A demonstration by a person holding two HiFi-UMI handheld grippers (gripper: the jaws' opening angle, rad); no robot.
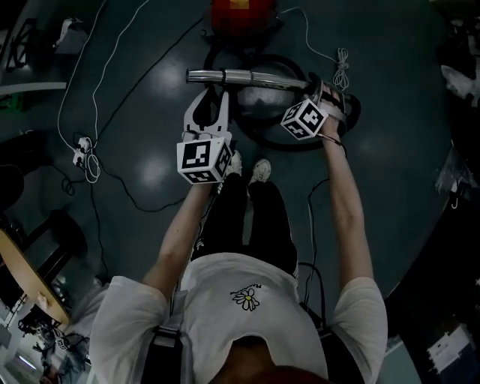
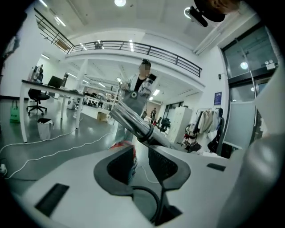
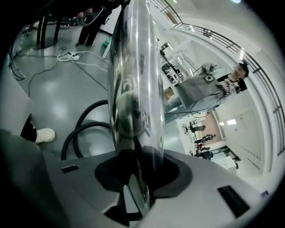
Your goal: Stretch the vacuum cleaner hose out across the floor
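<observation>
The right gripper [image 1: 321,94] is clamped tight on one end of the metal tube [image 1: 247,76], which is held up off the ground on the person's side of the red vacuum cleaner [image 1: 240,13]. The left gripper [image 1: 214,97] has its jaws partly apart with nothing squeezed between them. The tube crosses right at their tips, and honestly I can't tell from either angle whether it's touching them. The hose [image 1: 300,141] is nowhere near stretched out. It sits in black loops on the floor [image 1: 150,90] just in front of the vacuum cleaner, between it and the person's shoes [image 1: 260,169].

What worries me is that the tube is round, polished chrome and mirror-slick, and only one pair of jaws is pinching it, near one end. I'd guess it could swivel or slip out once the hose starts dragging. The hose looks like soft, bendy stuff, so the loops could kink or hook on each other instead of unrolling. Pull too hard and the vacuum cleaner may just slide along that glossy floor. There's also a thin white cable [image 1: 342,69] bundled off to the side of the vacuum cleaner, close to the loops, so it'd be easy to snag.
</observation>
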